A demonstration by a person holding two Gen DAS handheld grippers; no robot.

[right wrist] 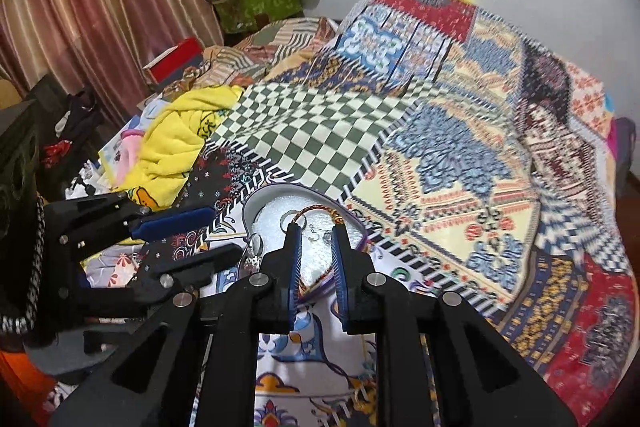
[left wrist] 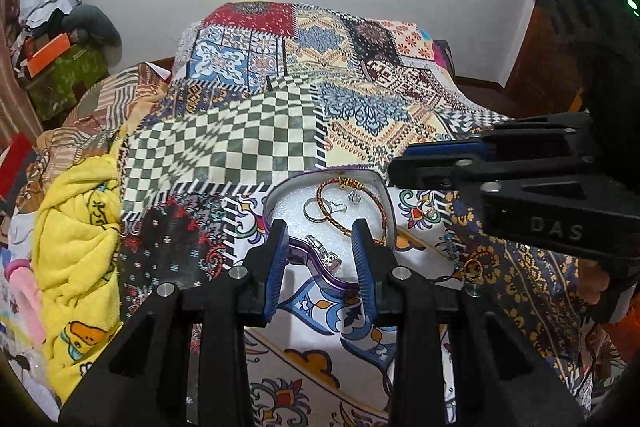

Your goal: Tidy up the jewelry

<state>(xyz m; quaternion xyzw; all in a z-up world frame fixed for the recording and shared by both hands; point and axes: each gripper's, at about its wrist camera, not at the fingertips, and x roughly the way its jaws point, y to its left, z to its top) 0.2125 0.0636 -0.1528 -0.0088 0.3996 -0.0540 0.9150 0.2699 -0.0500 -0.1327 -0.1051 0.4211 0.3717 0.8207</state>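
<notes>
The heart-shaped box (left wrist: 280, 193) sits on the patchwork blanket (left wrist: 248, 135), right in front of the left claw (left wrist: 320, 247), whose blue fingers are spread wide and hold nothing. The right claw (right wrist: 316, 231) is also apart and empty, above the braided bracelet (left wrist: 352, 211). Inside lie a shiny silver ring (left wrist: 312, 209) and a sparkly clasp piece (left wrist: 326, 253) on bumpy white foam. Next, I think, go slowly (tiny things slip) and pinch only one piece.

Purple-rimmed tray (left wrist: 304, 255), red-gold braided bangle (left wrist: 362, 213) (white foam lining), green-checked patchwork bedspread (left wrist: 224, 143)
</notes>
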